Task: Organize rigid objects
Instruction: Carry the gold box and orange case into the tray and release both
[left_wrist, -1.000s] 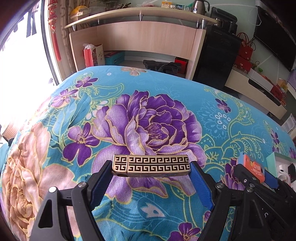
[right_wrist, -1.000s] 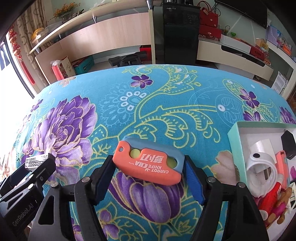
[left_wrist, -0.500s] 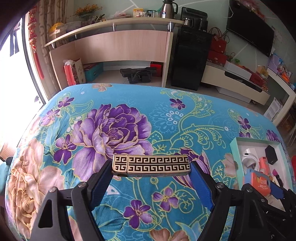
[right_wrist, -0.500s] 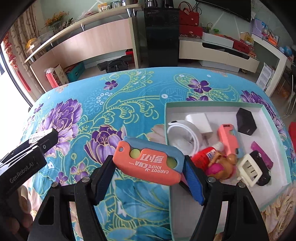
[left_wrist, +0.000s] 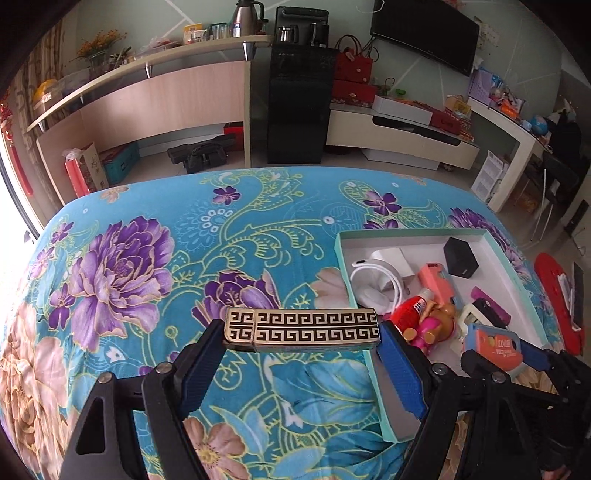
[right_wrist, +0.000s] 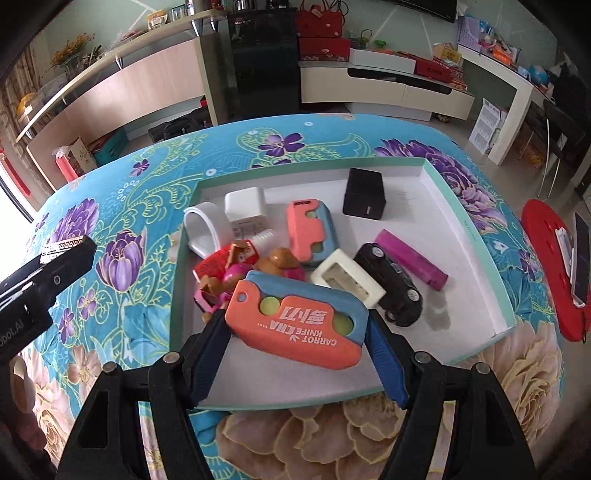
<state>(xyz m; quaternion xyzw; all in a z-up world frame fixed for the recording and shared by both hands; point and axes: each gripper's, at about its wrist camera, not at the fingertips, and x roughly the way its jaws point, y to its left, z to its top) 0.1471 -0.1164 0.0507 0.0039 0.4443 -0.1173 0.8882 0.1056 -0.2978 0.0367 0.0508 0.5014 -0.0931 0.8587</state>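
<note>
My left gripper (left_wrist: 302, 341) is shut on a flat gold-and-black bar with a key pattern (left_wrist: 302, 329), held above the floral cloth just left of the teal-rimmed box (left_wrist: 391, 417). My right gripper (right_wrist: 295, 328) is shut on an orange-and-blue carrot knife toy (right_wrist: 295, 325), which hangs over the near part of that box (right_wrist: 476, 243). Inside the box lie a second orange-and-blue toy (right_wrist: 310, 230), a black cube (right_wrist: 364, 195), a purple bar (right_wrist: 413, 264), a black toy car (right_wrist: 391, 282), a white charger (right_wrist: 245, 205) and a small doll (right_wrist: 236, 269).
The box sits on a table under a blue floral cloth (left_wrist: 147, 258). A red stool (right_wrist: 554, 266) with a phone on it stands at the right. Beyond the table are a long wooden shelf (left_wrist: 147, 96), a black cabinet (left_wrist: 297, 99) and a low TV unit (left_wrist: 399, 129).
Both grippers have carried their objects to the right across the table. The box has come into view, and the right gripper's toy now hangs over it.
</note>
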